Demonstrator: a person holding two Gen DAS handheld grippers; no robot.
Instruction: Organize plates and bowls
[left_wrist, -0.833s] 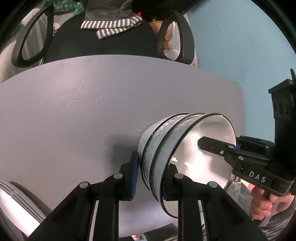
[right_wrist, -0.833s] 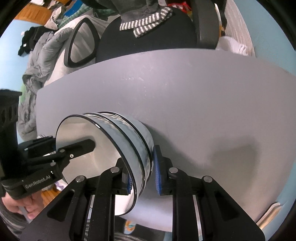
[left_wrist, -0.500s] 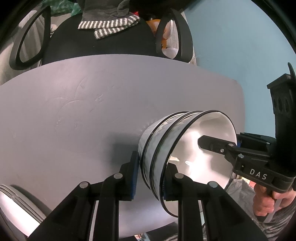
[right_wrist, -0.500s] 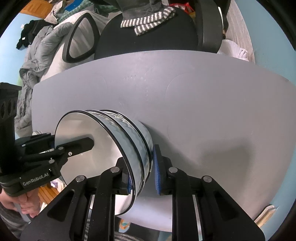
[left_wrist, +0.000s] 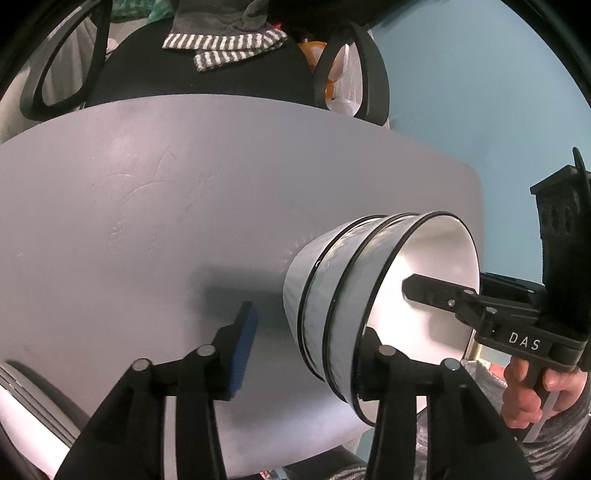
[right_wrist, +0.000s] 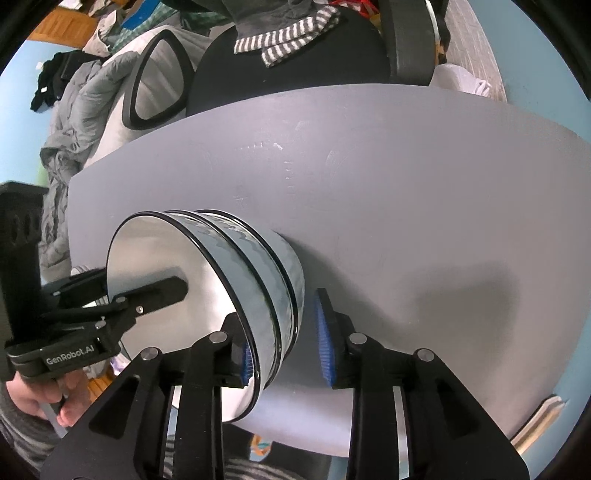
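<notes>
Three stacked bowls (left_wrist: 369, 295) sit on the gray surface (left_wrist: 147, 221) near its edge. The left claw (left_wrist: 306, 354) and right claw (right_wrist: 284, 339) are opening around the rim, pads spread.

Grey table (left_wrist: 147, 206), black chair (left_wrist: 192, 85), blue wall (left_wrist: 480, 92).

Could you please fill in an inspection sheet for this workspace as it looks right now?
Surface: grey table, faint scuffs.
Job's things: stack of nested bowls on the table near its edge; plates at the lower left of the left view.
Clutter: nothing seen on the table.
Grippers: left gripper and right gripper each straddle the stack's wall, jaws opening, outer pads clear.
Cables: nothing seen.
Surroundings: black chair with striped cloth; blue floor.
</notes>
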